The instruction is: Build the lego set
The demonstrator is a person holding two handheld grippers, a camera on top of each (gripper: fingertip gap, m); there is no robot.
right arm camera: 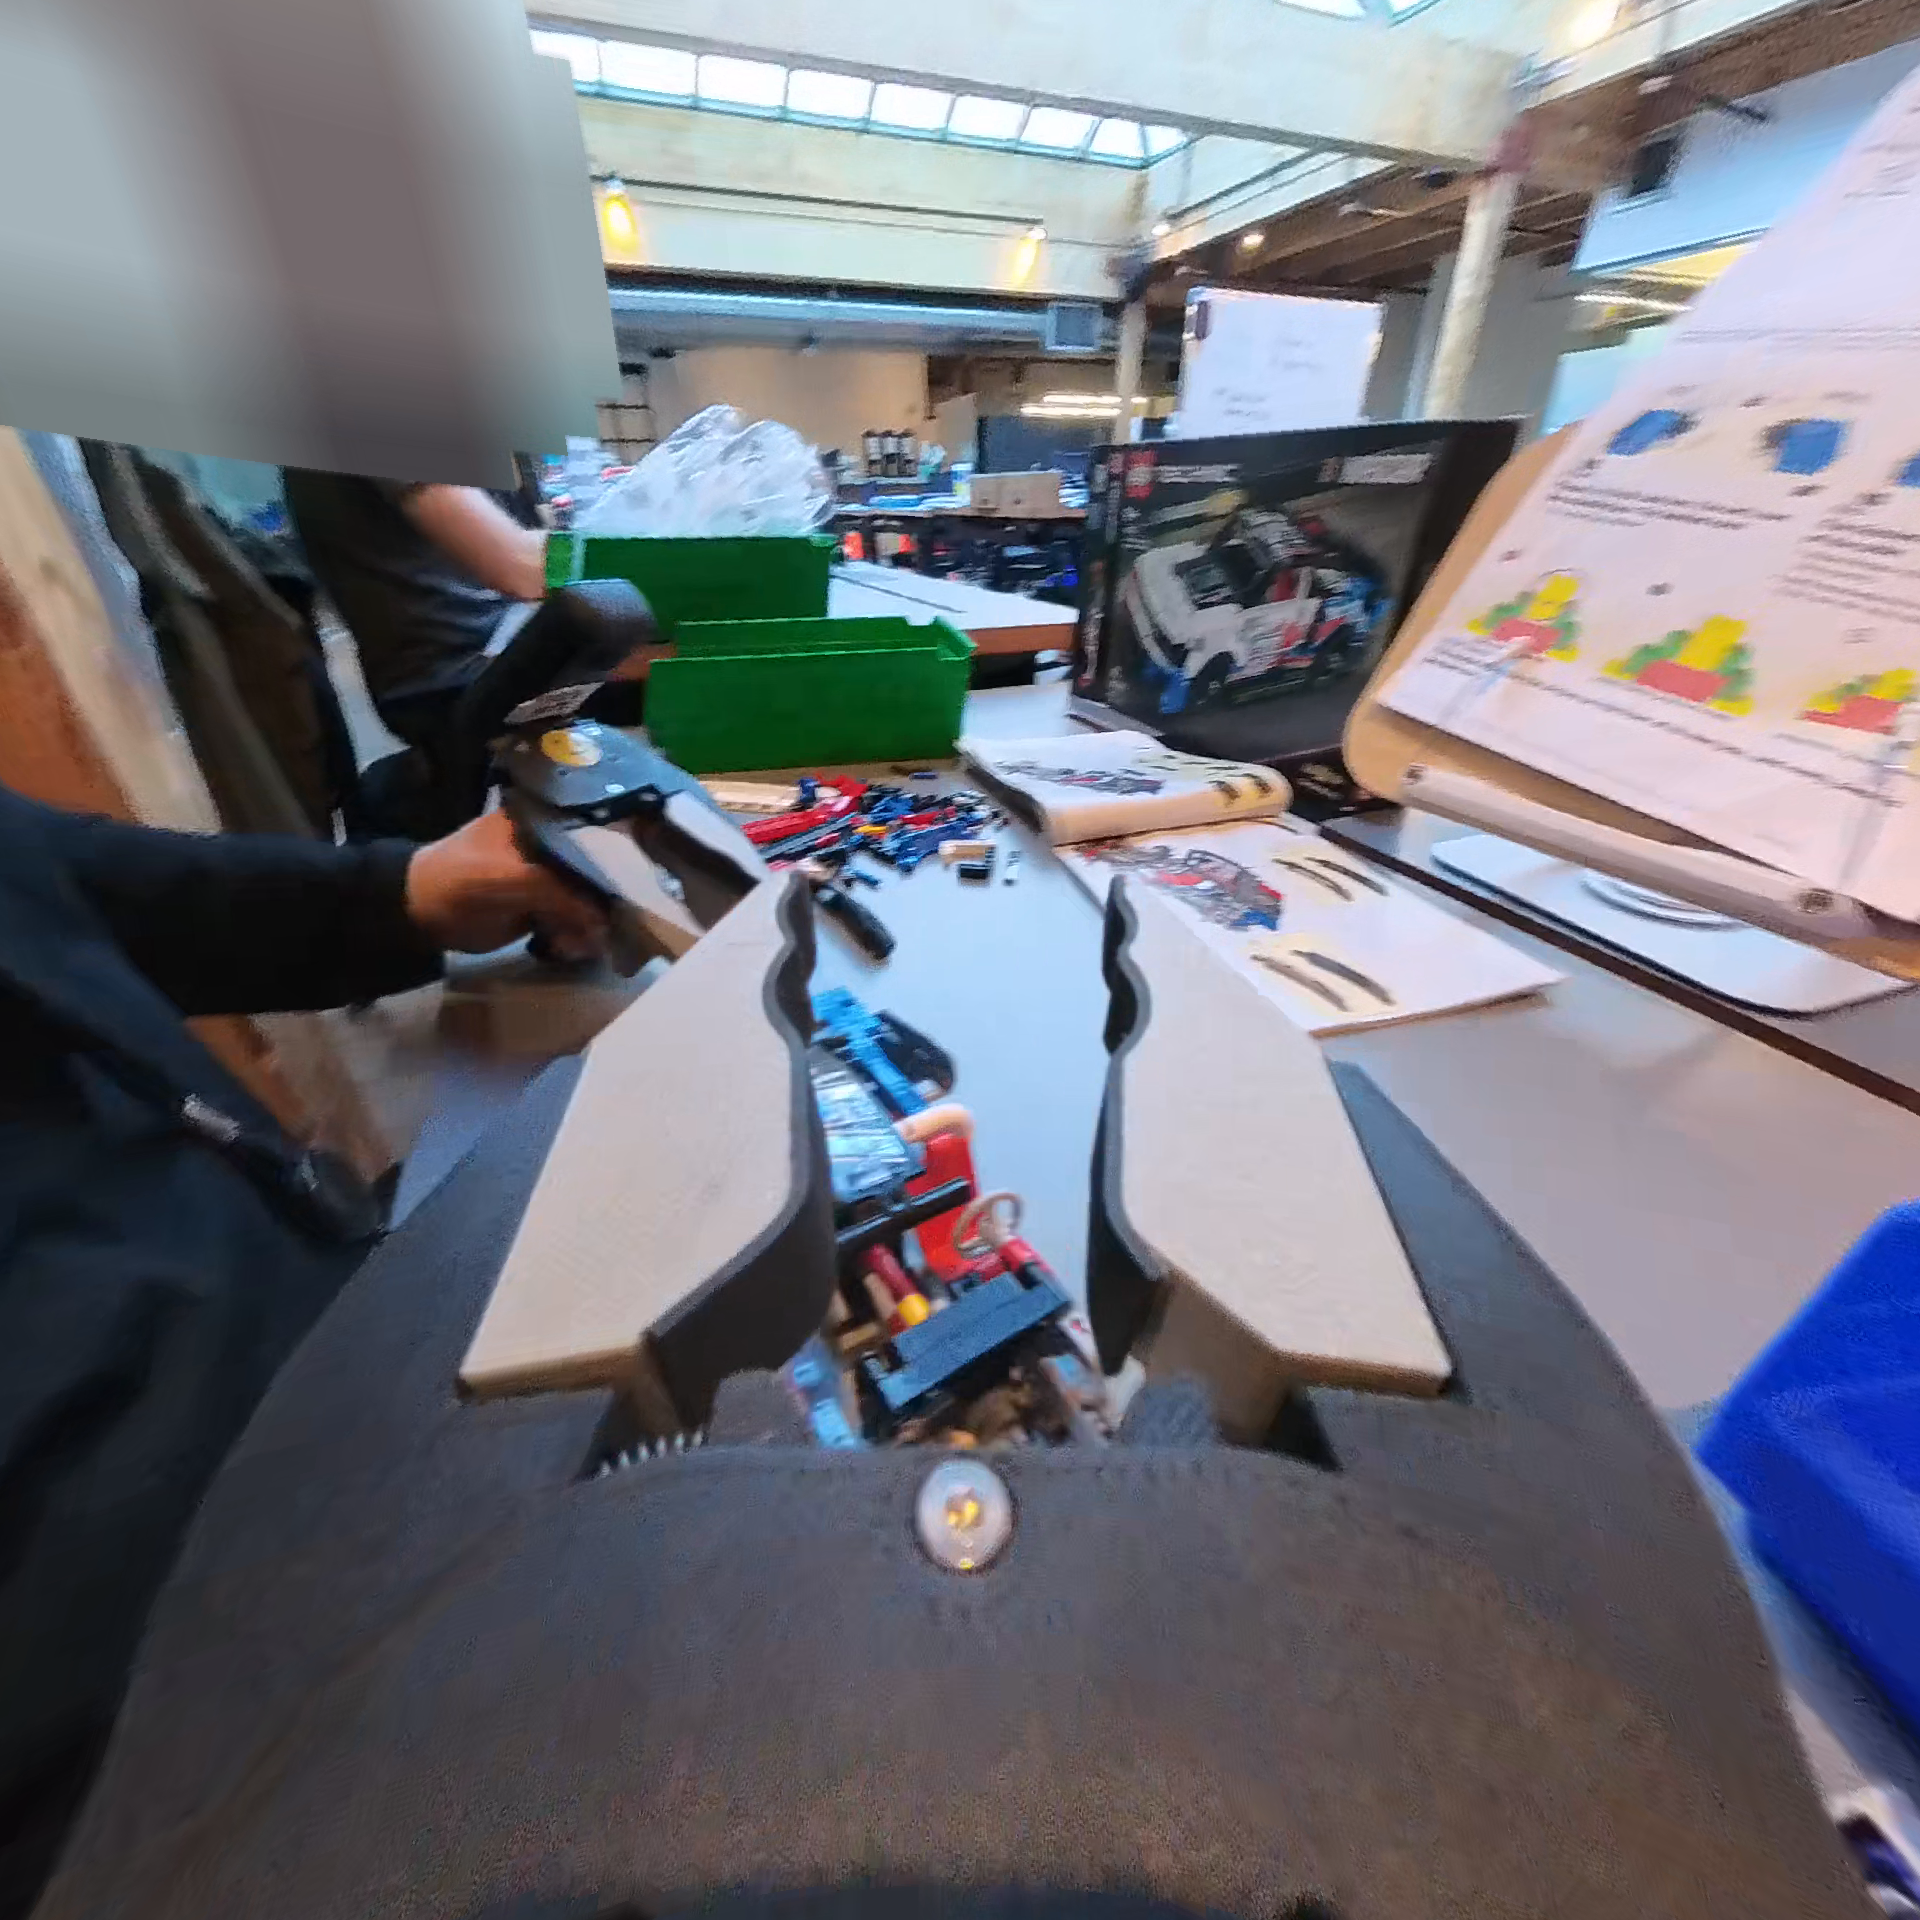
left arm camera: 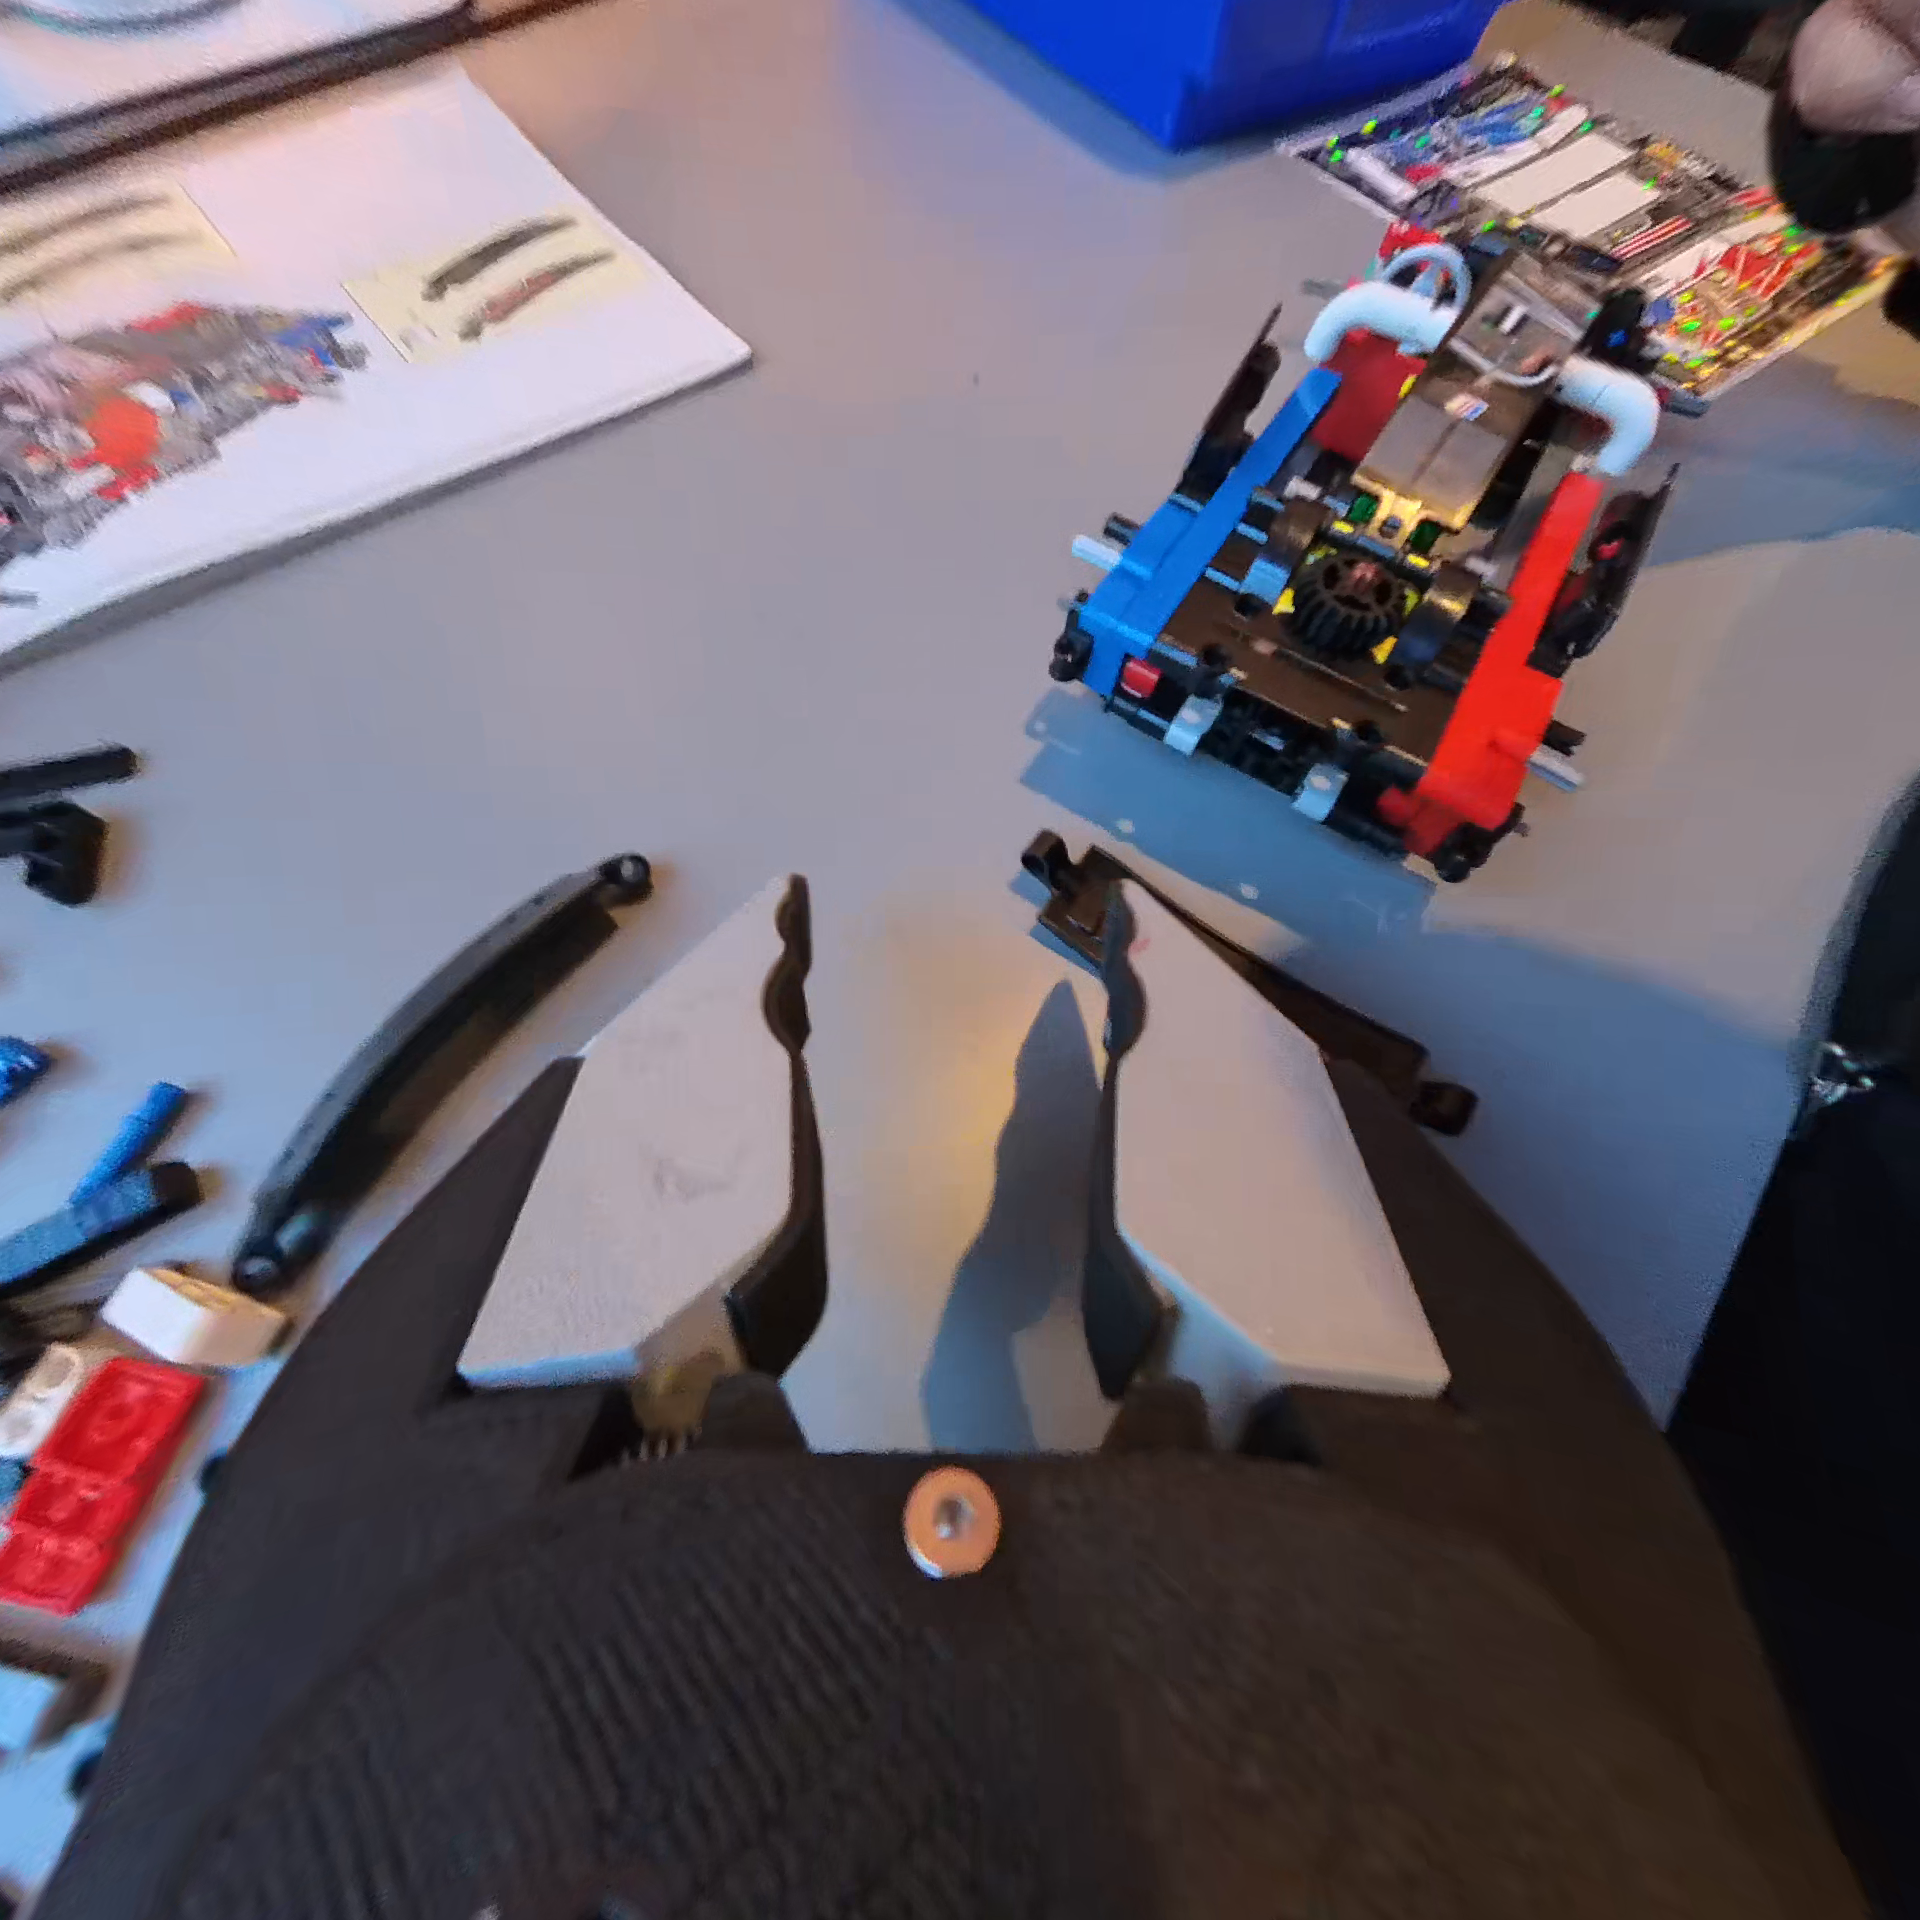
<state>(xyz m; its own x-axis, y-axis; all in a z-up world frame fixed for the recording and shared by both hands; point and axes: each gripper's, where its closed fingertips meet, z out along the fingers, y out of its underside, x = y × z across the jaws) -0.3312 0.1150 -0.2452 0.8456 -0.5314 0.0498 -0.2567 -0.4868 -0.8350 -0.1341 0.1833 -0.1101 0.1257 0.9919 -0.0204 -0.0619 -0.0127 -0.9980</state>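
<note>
The half-built car (left arm camera: 1351,582) sits on the smooth grey table (left arm camera: 883,468) — blocky blue and red side beams, a toothed black gear in the middle. Just in front of it, the left gripper (left arm camera: 951,935) hangs with jaws apart, empty, between two curved black panels (left arm camera: 436,1060). The right gripper (right arm camera: 956,945), spread wide too, hovers over the car, hiding most of it. Only that view shows the green bins (right arm camera: 810,686) beyond.
</note>
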